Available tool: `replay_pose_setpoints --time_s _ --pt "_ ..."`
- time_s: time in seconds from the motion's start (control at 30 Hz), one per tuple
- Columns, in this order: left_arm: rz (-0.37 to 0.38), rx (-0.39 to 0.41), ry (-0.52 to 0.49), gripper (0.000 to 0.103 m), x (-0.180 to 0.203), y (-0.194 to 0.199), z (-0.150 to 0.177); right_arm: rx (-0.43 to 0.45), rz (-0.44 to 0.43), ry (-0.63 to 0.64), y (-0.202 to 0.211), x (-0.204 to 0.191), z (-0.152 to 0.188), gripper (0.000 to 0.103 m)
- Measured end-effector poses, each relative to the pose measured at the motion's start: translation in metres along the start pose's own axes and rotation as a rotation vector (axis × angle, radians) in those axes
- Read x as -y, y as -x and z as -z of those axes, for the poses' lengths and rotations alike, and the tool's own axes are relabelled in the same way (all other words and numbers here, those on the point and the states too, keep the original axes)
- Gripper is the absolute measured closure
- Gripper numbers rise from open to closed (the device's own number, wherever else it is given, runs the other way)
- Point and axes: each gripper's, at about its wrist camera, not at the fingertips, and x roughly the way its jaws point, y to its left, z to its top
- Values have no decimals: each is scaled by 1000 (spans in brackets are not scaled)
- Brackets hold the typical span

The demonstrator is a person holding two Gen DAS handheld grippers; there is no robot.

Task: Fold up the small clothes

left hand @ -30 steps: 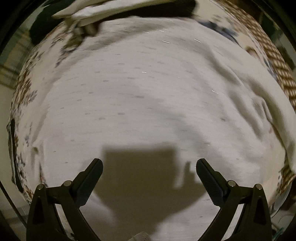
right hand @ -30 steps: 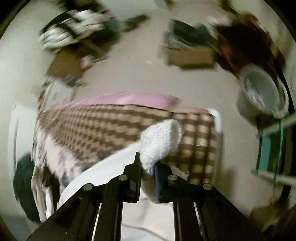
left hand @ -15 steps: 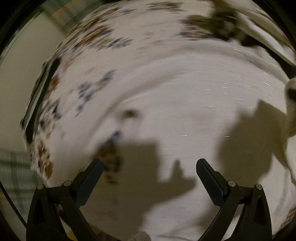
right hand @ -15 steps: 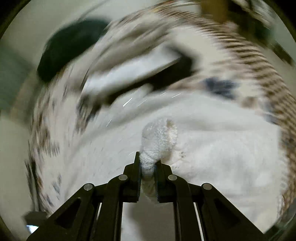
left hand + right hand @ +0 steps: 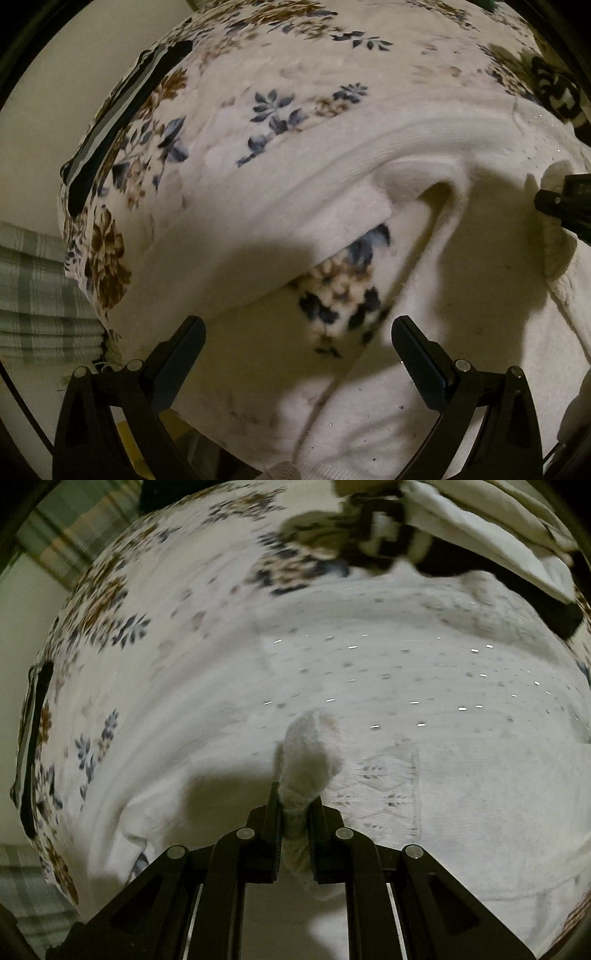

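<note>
- Here, at the far left of our left wrist view, we see a green plaid fabric (image 5: pixel 33 291) beside the edge of the floral blanket (image 5: pixel 280 66), and a dark striped band (image 5: pixel 122 110) lies along that blanket's left rim
- Our left gripper (image 5: pixel 297 345) hangs with its jaws spread wide and nothing between them; its fingers (image 5: pixel 181 350) hover over the white garment (image 5: pixel 461 295) and a patch of flower print showing through a gap in it
- The white garment lies spread on the blanket, with a thick folded band arching across the middle of the left view and a loose fold standing up near the centre
- At the right edge of that view we see part of the right gripper (image 5: pixel 565 206) close to the cloth, and a black-and-white patterned cloth (image 5: pixel 554 88) above it
- In the right wrist view our right gripper (image 5: pixel 297 812) has its jaws pinched tight on a bunched tuft of the white garment (image 5: pixel 424 709), which rises between the tips
- Farther right, the garment shows small glinting specks and an openwork knit panel (image 5: pixel 388 786); the patterned cloth (image 5: pixel 369 535) and a pale folded cloth (image 5: pixel 498 528) sit at the top right
</note>
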Motion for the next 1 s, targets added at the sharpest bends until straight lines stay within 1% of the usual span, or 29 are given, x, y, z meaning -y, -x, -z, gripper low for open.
replay_pose_setpoints --time_s 0.1,0.2,0.27,0.3,0.33,0.37,0.4,0.43,0.47,0.53,0.6,0.63,0.67,0.7,0.8,0.9,1.0 --pt "4 -4 16 0 -4 -4 0 -8 11 27 0 -10 0 90" --pt "6 -6 34 0 -7 -5 -2 -19 9 17 -6 -18 -2 90" --pt "20 -7 59 0 -14 -6 -3 -36 7 8 -8 -18 -2 86" --pt "22 -4 74 0 -19 -6 -4 -51 -10 -11 -9 -17 -5 85" --pt "24 0 87 0 -24 -6 -4 -67 -52 -44 -7 -11 -7 71" --pt "31 6 106 0 -31 -6 -4 -77 -107 -80 -2 -3 -9 61" --pt "37 9 130 0 -41 -7 -4 -79 -165 -120 7 8 -9 46" --pt "40 5 151 0 -49 -8 -4 -68 -207 -152 17 19 -8 40" --pt "56 -5 183 0 -58 -11 -3 -43 -231 -183 31 32 -5 39" --pt "110 -38 287 0 -85 -20 1 -12 -211 -195 56 54 2 37" --pt "169 -83 415 0 -114 -34 11 0 -171 -190 71 71 10 36" --pt "168 -107 481 0 -131 -43 18 1 -148 -187 76 78 15 36" --pt "190 -126 562 0 -147 -52 27 -3 -128 -188 80 86 20 36" --pt "199 -136 622 0 -160 -60 34 -9 -110 -191 82 93 24 36" --pt "223 -172 831 0 -201 -87 65 -45 -64 -204 79 115 34 36" --pt "249 -171 1010 0 -230 -104 93 -86 -26 -236 66 124 42 36" --pt "298 -158 1138 0 -248 -114 114 -93 -15 -241 60 125 46 36"
